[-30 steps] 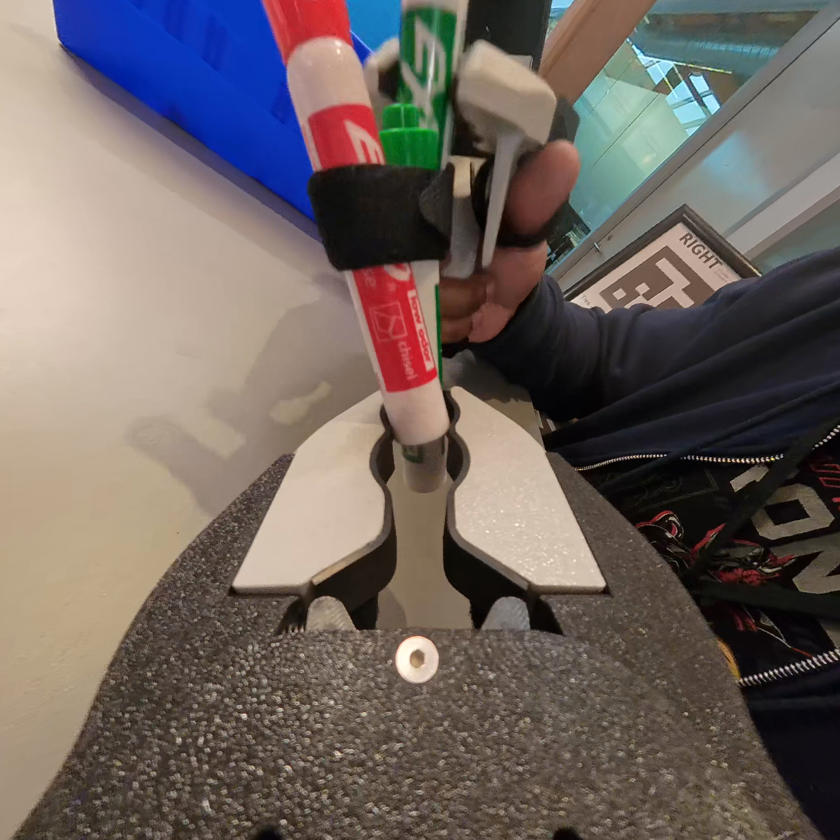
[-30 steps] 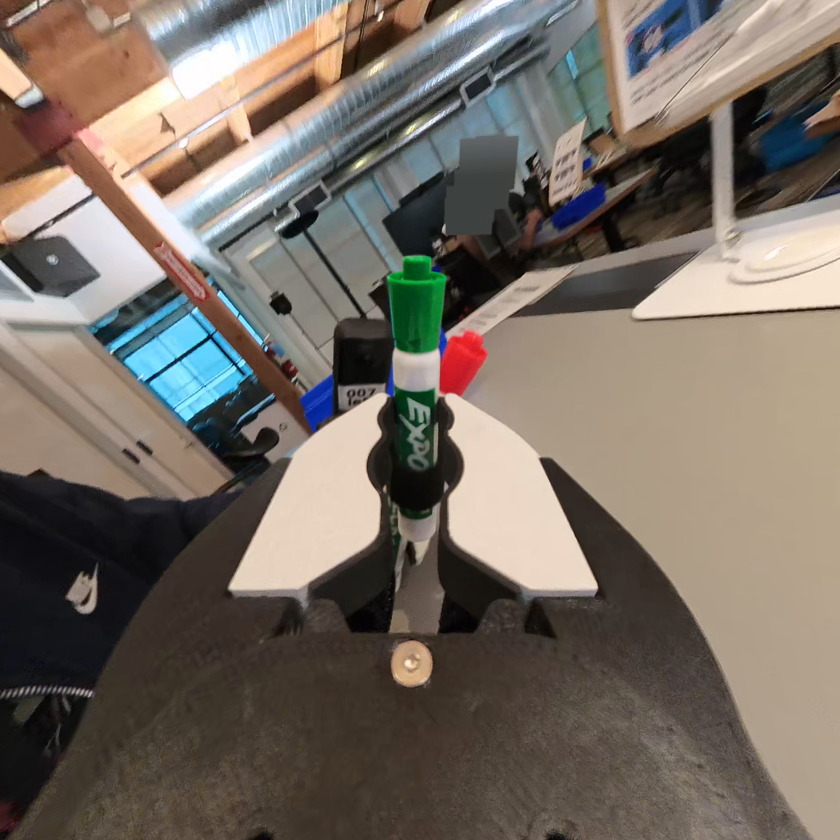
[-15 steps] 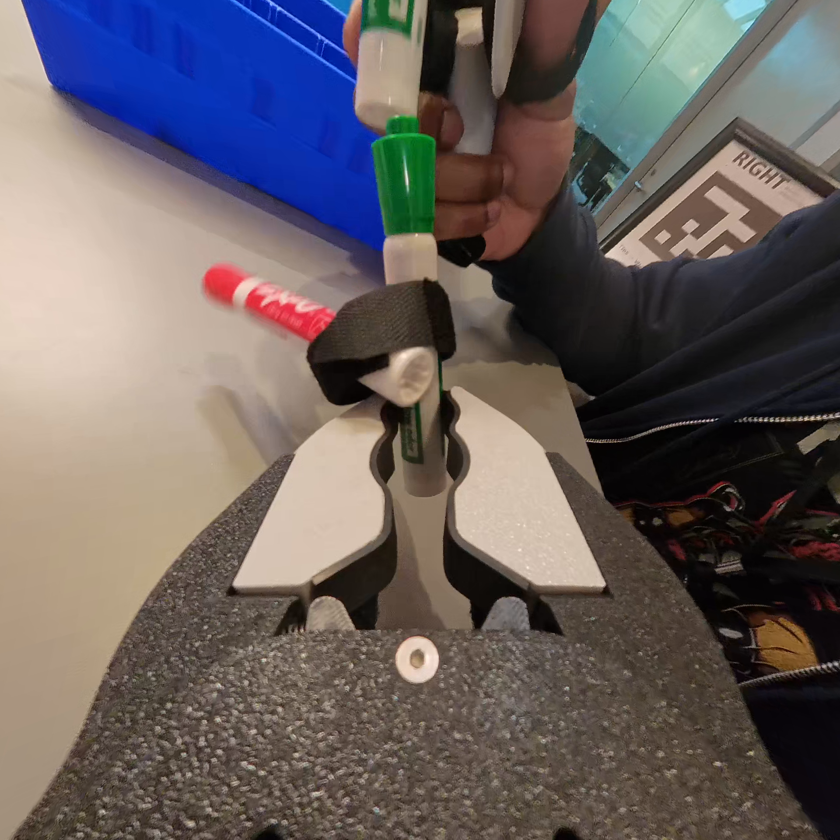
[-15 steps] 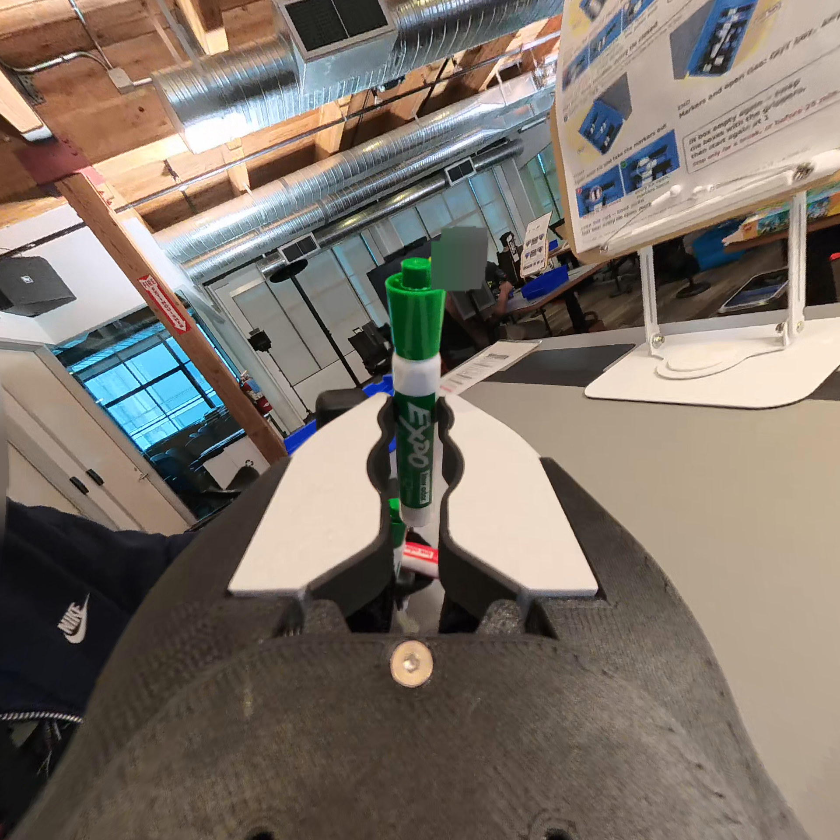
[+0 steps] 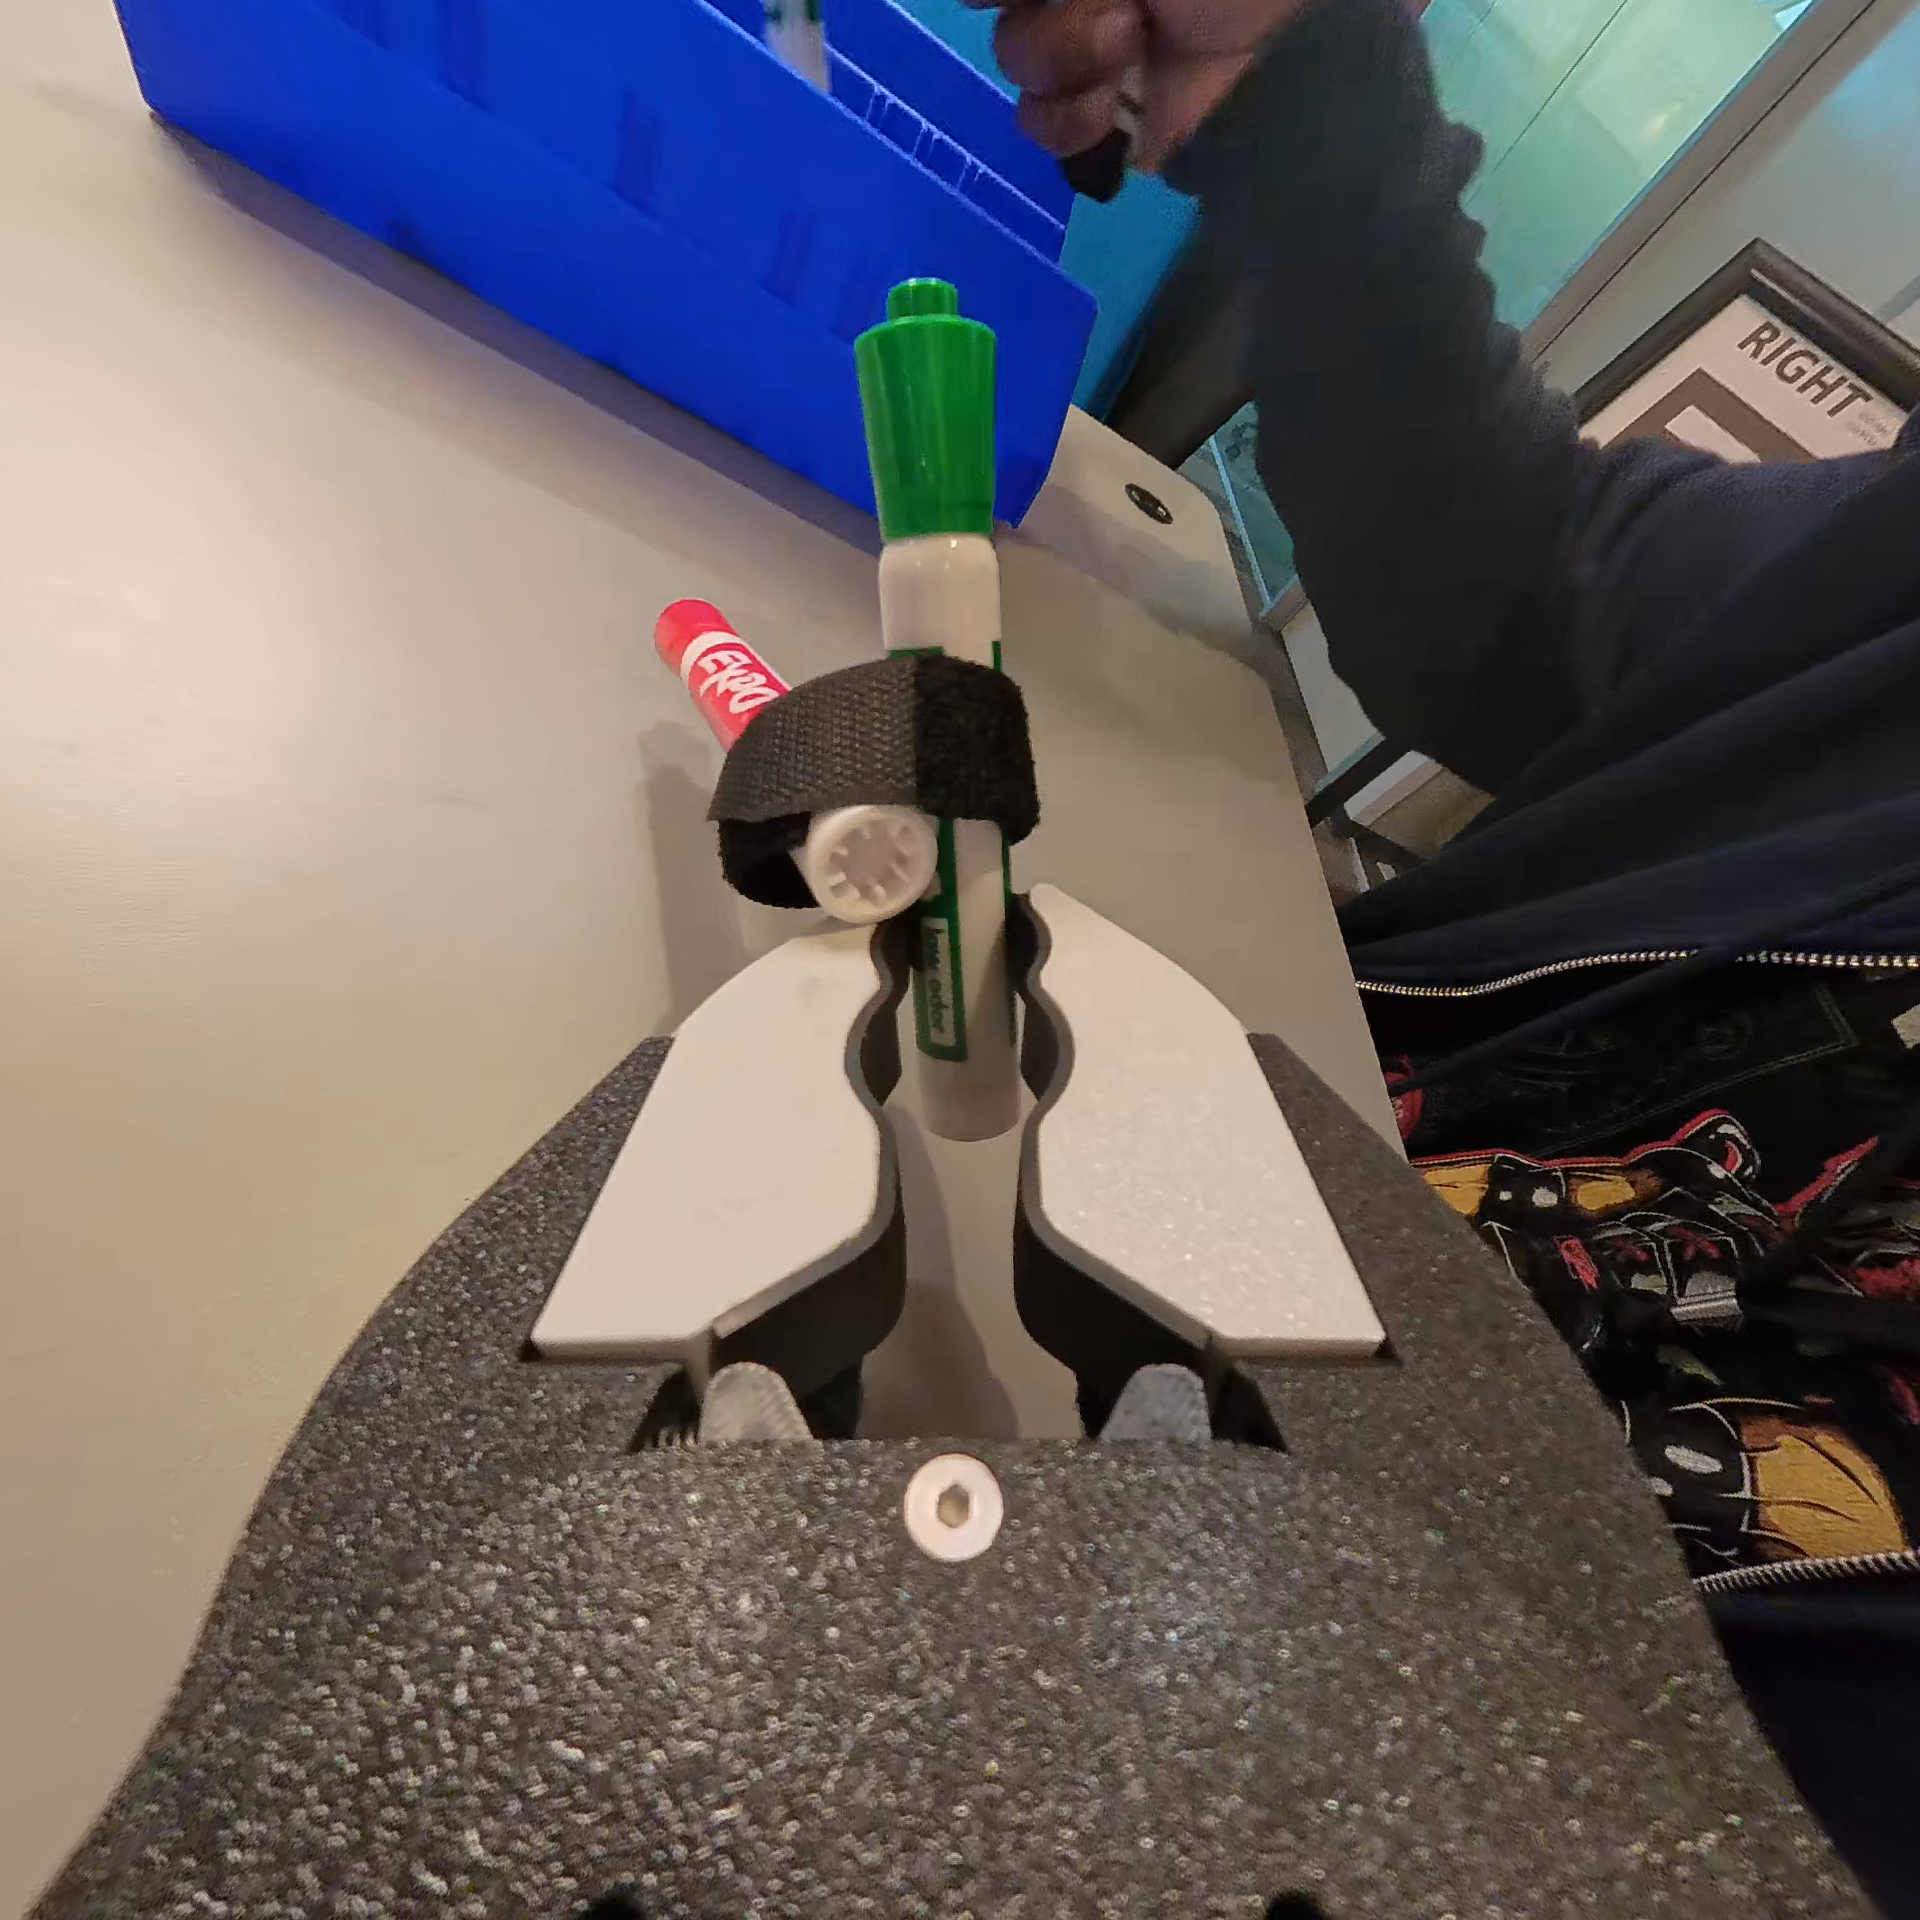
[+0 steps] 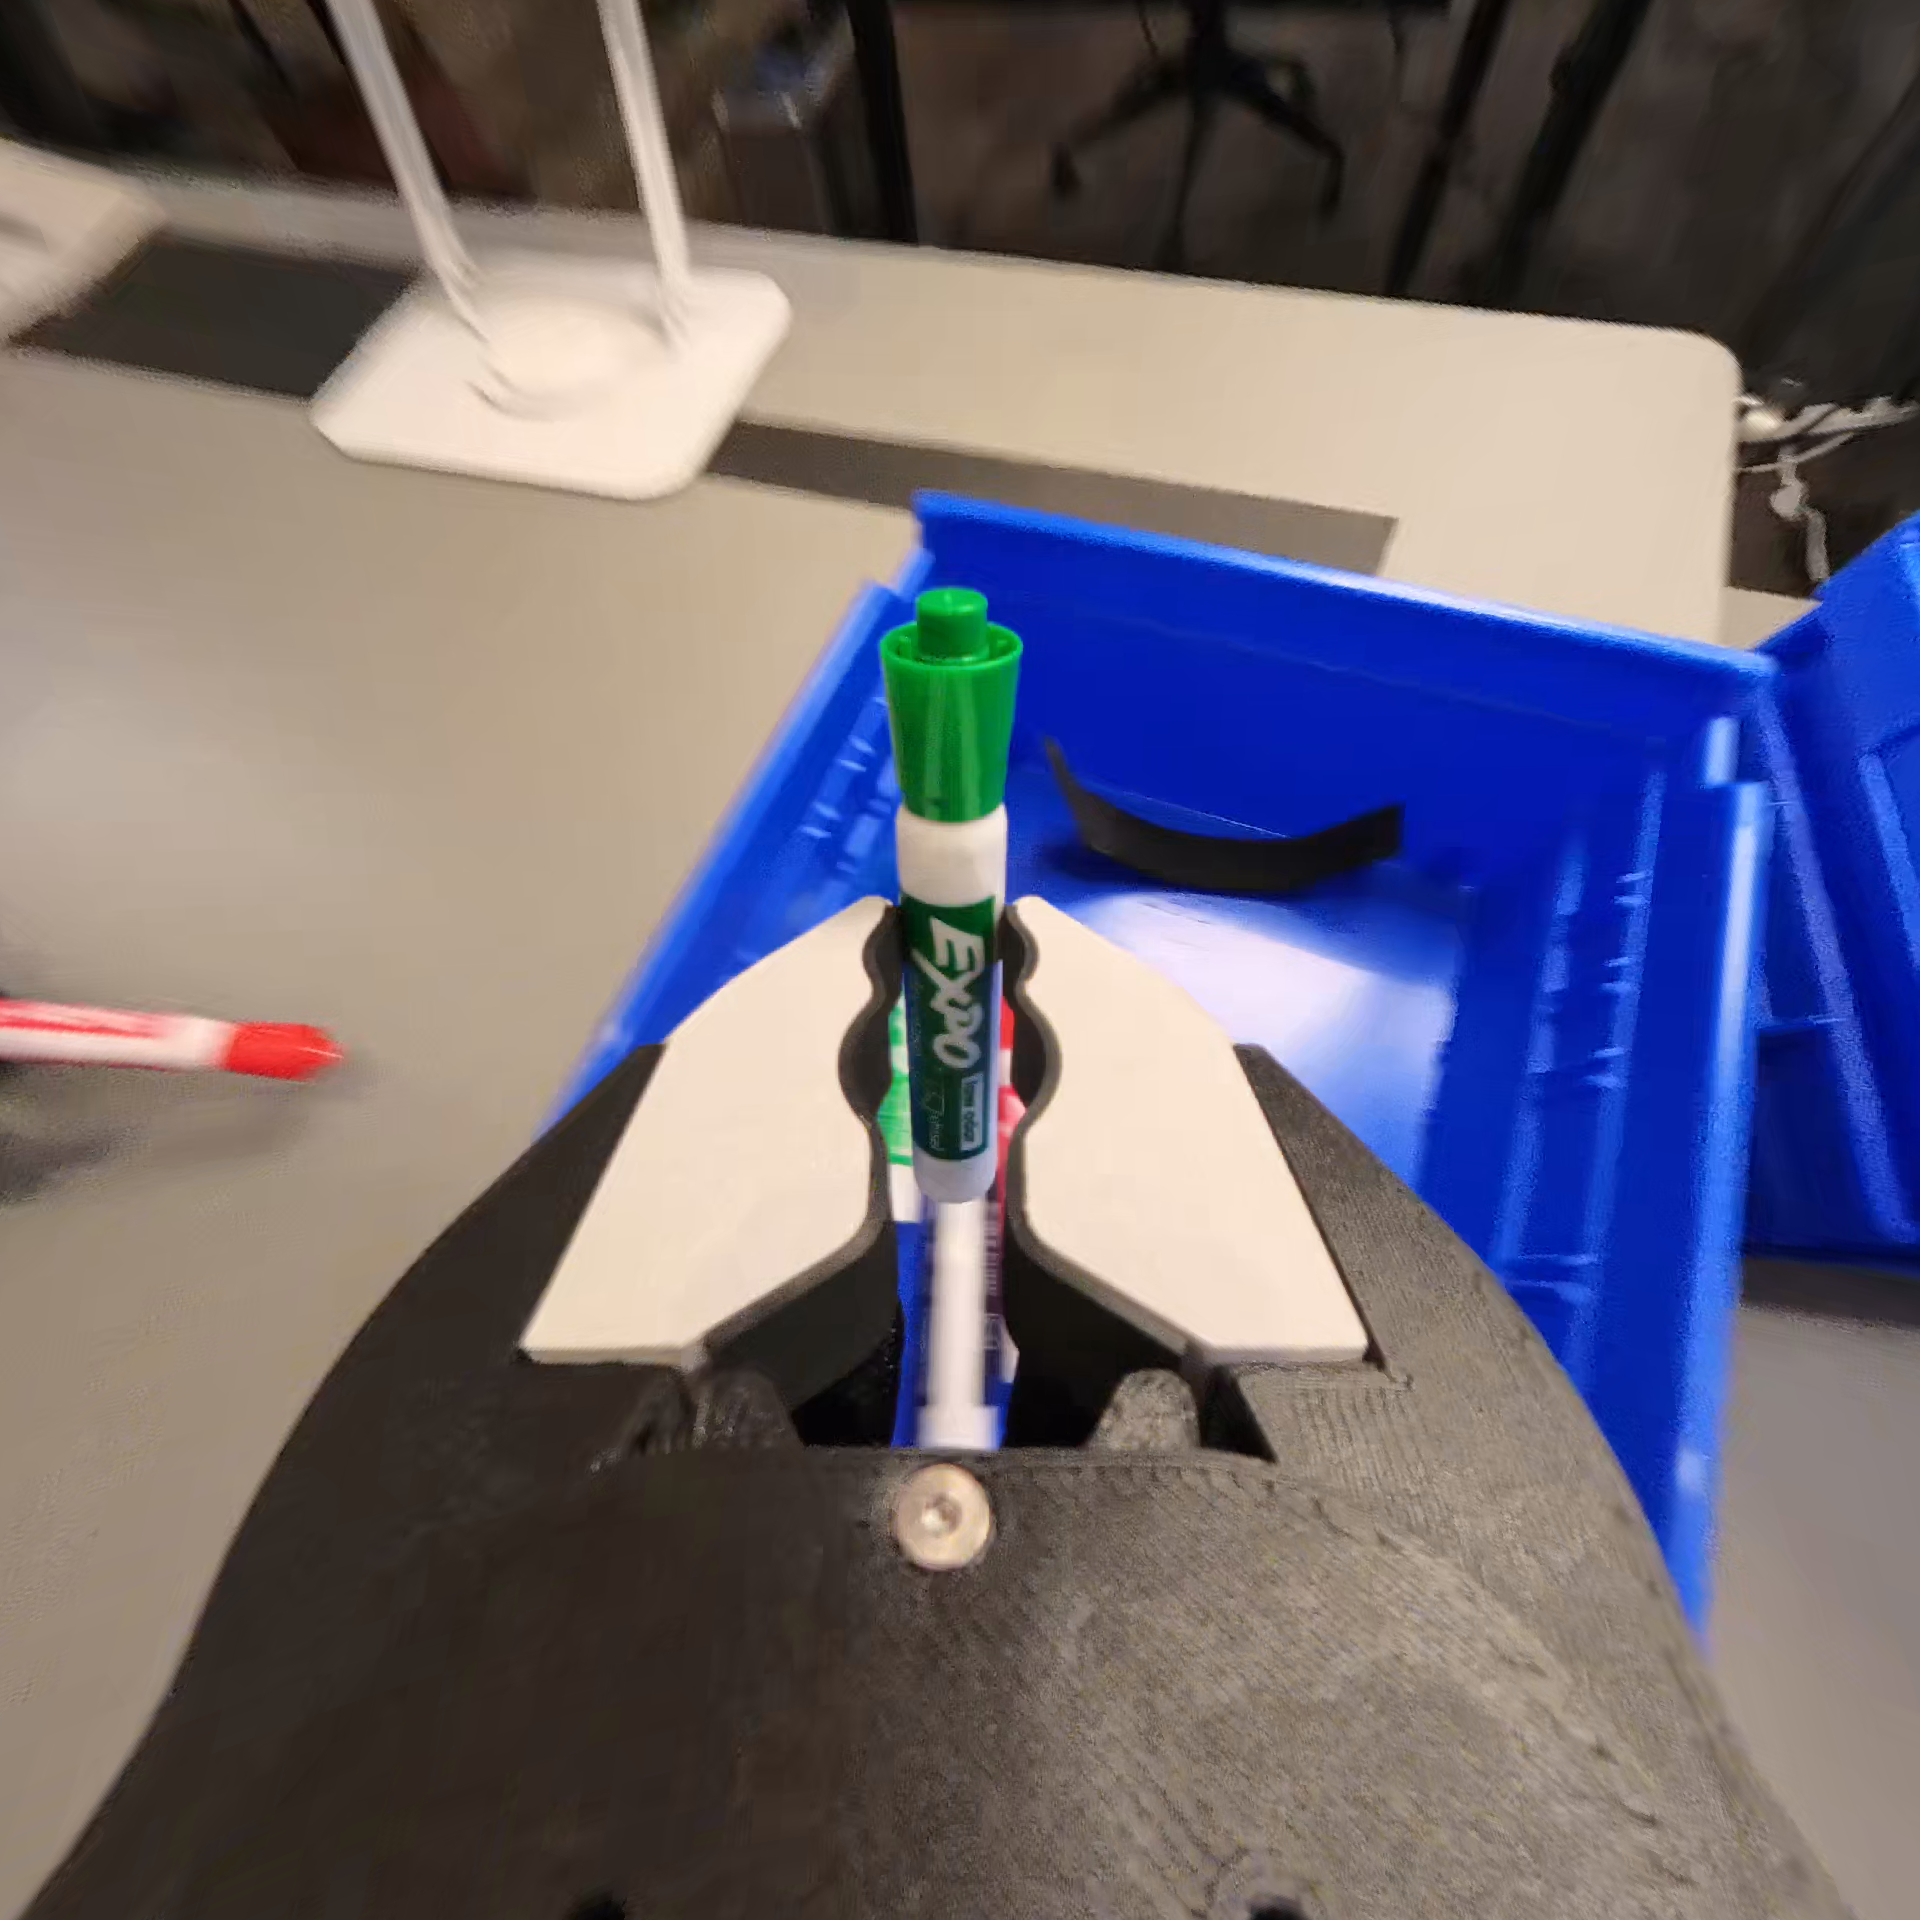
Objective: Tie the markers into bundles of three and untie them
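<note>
In the left wrist view, a green marker (image 5: 940, 665) is standing upright at frame centre, its lower barrel pinched in the notches of the left gripper (image 5: 951, 977), whose jaws are closing on it. A black strap (image 5: 883, 743) is looping around this marker and a red marker (image 5: 727, 670), which is pointing away toward the upper left, its white butt end facing the camera just above the left jaw tip. The red marker is lying across the grey table (image 5: 312, 727). A blue bin (image 5: 582, 208) is sitting along the upper left of the frame, and a person's hand (image 5: 1101, 73) and dark sleeve (image 5: 1455, 468) are filling the upper right, with a framed sign (image 5: 1766, 384) at the right edge.

In the right wrist view, the right gripper (image 6: 951, 997) is clamping a second green marker (image 6: 948, 894) upright at centre, cap up, over the near wall of the blue bin (image 6: 1351, 665). A loose black strap (image 6: 1216, 847) is lying curved on the bin floor, upper right of centre. More markers are showing blurred in the gap below the jaws; their count is unclear. The red marker (image 6: 177, 1039) is appearing blurred at the left edge on the table (image 6: 312, 727). A white stand (image 6: 551, 374) is sitting at the upper left.
</note>
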A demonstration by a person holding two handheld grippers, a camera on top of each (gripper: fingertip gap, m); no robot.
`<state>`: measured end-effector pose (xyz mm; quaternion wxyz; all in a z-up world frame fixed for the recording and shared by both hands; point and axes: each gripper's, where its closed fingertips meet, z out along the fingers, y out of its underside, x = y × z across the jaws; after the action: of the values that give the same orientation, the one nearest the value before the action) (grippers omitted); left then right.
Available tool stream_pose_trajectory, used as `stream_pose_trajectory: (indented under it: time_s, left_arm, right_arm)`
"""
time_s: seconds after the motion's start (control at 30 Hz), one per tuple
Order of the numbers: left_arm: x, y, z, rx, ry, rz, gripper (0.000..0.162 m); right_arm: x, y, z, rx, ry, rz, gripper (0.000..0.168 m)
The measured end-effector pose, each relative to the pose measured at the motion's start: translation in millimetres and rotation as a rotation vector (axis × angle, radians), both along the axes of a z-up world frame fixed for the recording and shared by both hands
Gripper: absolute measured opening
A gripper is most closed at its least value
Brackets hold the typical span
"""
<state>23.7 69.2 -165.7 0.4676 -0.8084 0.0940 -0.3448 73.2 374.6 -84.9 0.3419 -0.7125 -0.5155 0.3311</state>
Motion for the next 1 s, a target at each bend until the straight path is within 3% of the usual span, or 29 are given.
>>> stream_pose_trajectory:
  time_s: [0.2, 0.27, 0.33, 0.5, 0.57, 0.77, 0.9, 1.0]
  left_arm:
    - [-1, 0, -1, -0.001, 0.008, 0.006, 0.018]
    - [-3, 0, -1, 0.000, 0.009, 0.013, 0.018]
    - [-8, 0, -2, -0.003, 0.027, 0.027, 0.018]
    - [-11, -1, -2, -0.010, -0.003, 0.024, 0.018]
    - [-10, -1, -2, -0.009, -0.001, 0.018, 0.018]
    - [-8, -2, -4, -0.015, 0.021, 0.011, 0.018]
    - [-8, -3, -5, -0.031, 0.005, 0.009, 0.018]
    - [-6, -4, -5, -0.033, 0.005, -0.001, 0.018]
  right_arm:
    - [-3, 81, -77, 0.483, -0.542, 0.163, 0.018]
    - [2, 79, -94, 0.561, -0.670, 0.295, 0.018]
    - [14, 66, -102, 0.498, -0.734, 0.330, 0.018]
    - [59, 33, -123, 0.125, -0.893, 0.195, 0.018]
    - [64, 30, -131, 0.089, -0.899, 0.161, 0.018]
    - [58, 16, -120, 0.012, -0.761, 0.140, 0.044]
    - [61, 13, -84, 0.197, -0.716, 0.085, 0.049]
    - [45, -21, -40, 0.369, -0.574, 0.128, 0.047]
